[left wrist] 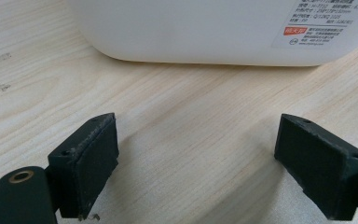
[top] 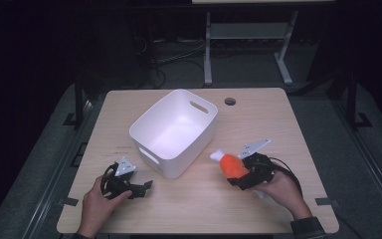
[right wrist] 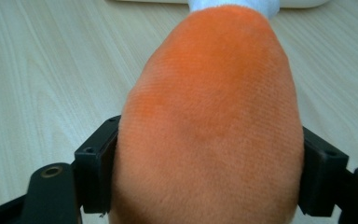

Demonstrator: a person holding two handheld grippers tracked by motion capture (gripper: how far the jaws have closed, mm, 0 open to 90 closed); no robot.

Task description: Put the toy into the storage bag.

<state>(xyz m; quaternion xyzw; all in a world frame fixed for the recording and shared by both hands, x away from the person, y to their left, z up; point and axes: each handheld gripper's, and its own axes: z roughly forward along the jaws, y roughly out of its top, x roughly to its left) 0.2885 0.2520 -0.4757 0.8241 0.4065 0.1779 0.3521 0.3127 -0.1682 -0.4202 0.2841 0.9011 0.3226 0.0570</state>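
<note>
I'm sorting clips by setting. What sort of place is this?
Probably a lab or workshop set up for recording, not a home. A lone wooden table with a cable hole stands on grey flooring, loose cables trail across the dark floor behind it, and a white metal frame stand sits beyond.

Light wood-grain worktop [top: 258, 114], round cable hole [top: 230, 101] near far edge right of centre, white handled bin [top: 174, 130] sitting skewed mid-worktop, slightly left, closer to far edge than near.
</note>
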